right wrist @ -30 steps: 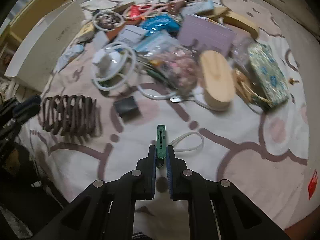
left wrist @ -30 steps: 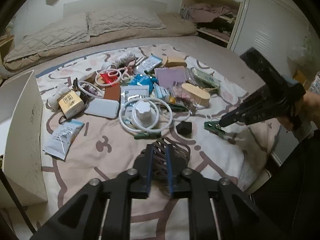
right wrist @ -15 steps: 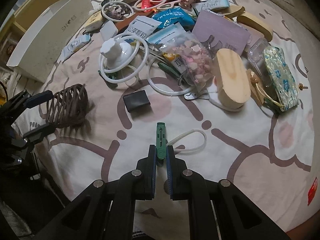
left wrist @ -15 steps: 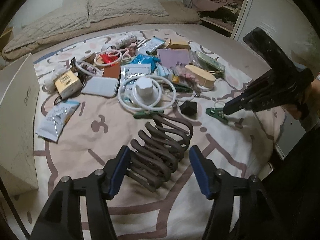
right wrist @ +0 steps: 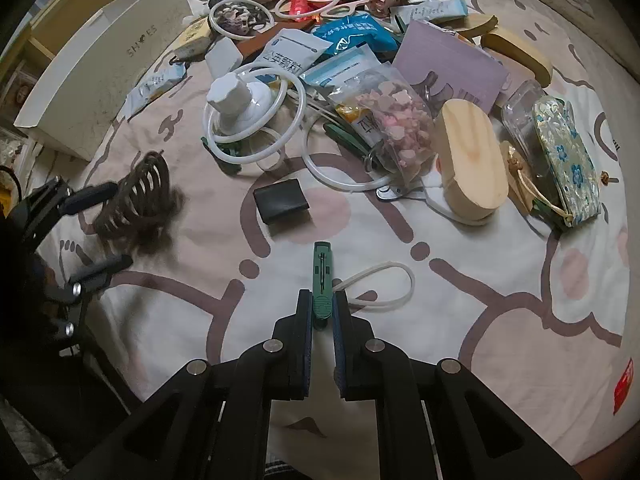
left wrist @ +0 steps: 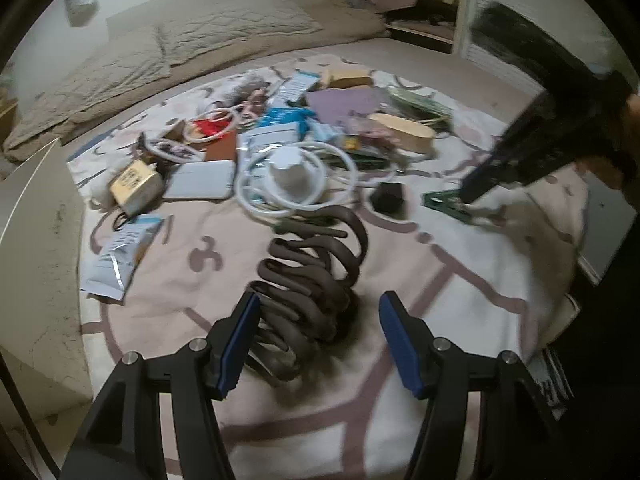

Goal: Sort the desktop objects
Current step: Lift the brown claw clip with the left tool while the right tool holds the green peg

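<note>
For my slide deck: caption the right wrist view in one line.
Right gripper shut on a green clip above the patterned bedsheet, clutter beyond; left gripper straddling a brown spiral holder.

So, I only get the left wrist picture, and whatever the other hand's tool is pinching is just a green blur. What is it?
Observer: The right tool is shut on a slim green clip, whose tip points away from the camera.
Operator: Is anything lying next to it?
Observer: A white loop lies just to the right of the clip.
Operator: And the pale box at my left edge?
Observer: In the right wrist view, the side of the box reads "SHOES".
</note>
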The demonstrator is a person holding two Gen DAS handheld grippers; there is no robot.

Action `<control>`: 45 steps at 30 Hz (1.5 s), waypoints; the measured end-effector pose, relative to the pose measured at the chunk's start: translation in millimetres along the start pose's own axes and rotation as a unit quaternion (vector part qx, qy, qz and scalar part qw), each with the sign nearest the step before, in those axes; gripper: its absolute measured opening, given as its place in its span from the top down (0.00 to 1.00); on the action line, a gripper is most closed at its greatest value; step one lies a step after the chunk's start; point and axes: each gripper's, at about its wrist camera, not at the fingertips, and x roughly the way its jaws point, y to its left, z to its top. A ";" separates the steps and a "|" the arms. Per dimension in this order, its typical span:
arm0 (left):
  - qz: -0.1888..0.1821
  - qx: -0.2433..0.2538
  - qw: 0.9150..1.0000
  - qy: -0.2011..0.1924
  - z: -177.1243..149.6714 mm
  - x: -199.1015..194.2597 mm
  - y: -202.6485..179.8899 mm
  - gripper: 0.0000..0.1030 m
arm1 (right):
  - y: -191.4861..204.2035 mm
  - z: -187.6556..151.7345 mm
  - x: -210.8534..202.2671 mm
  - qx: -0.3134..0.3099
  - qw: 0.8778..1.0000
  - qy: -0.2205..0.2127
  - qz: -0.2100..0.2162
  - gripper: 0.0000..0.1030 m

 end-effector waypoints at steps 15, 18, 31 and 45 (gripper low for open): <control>0.034 -0.099 0.994 -0.021 20.3 -0.7 58.1 0.39 | 2.1 0.0 0.3 0.059 0.998 -0.005 -0.004 0.90; 0.048 -0.097 0.994 -0.029 23.1 -0.6 62.5 0.39 | 4.8 -0.4 1.2 0.056 0.998 -0.004 -0.004 0.90; 0.090 -0.119 0.988 -0.028 27.9 3.1 94.4 0.39 | 8.2 -3.0 2.1 0.060 0.998 -0.006 -0.018 0.90; 0.077 -0.117 0.989 -0.058 37.2 -14.5 99.2 0.39 | -5.2 -3.4 -11.3 0.091 0.995 -0.030 -0.023 0.90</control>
